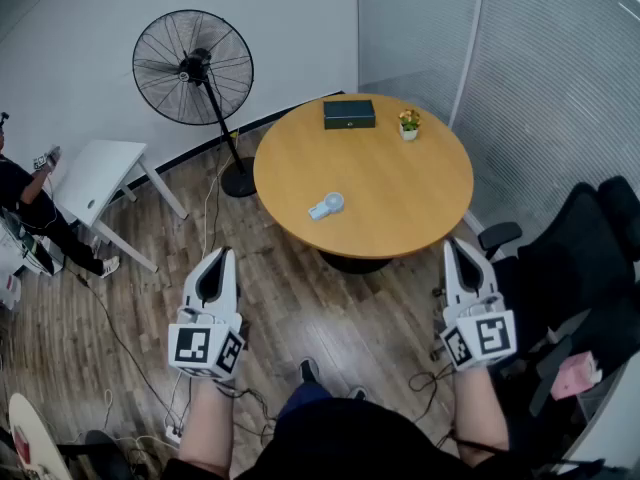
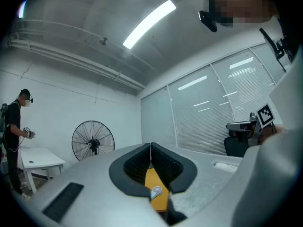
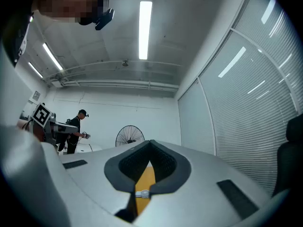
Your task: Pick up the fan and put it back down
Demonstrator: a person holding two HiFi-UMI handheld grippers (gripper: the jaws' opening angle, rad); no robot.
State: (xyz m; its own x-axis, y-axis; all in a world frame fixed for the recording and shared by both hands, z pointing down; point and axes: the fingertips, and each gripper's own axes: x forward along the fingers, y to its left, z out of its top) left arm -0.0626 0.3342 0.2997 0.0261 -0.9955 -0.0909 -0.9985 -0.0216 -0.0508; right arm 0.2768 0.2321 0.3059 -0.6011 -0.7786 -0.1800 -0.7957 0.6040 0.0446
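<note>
A small light-blue hand-held fan (image 1: 325,206) lies flat on the round wooden table (image 1: 400,198), near its front-left edge. Both grippers hover over the floor short of the table, pointing at it. My left gripper (image 1: 225,254) is shut and empty, below and left of the fan. My right gripper (image 1: 451,245) is also shut and empty, by the table's front-right edge. In the left gripper view the fan (image 2: 155,191) shows small below the shut gripper (image 2: 151,148). The right gripper view shows the fan (image 3: 142,193) the same way under its shut gripper (image 3: 151,144).
A black box (image 1: 349,114) and a small potted plant (image 1: 408,124) stand at the table's far side. A tall pedestal fan (image 1: 193,68) stands at the wall left of the table. A white side table (image 1: 98,171) and a person (image 1: 25,208) are far left; black office chairs (image 1: 580,258) at right.
</note>
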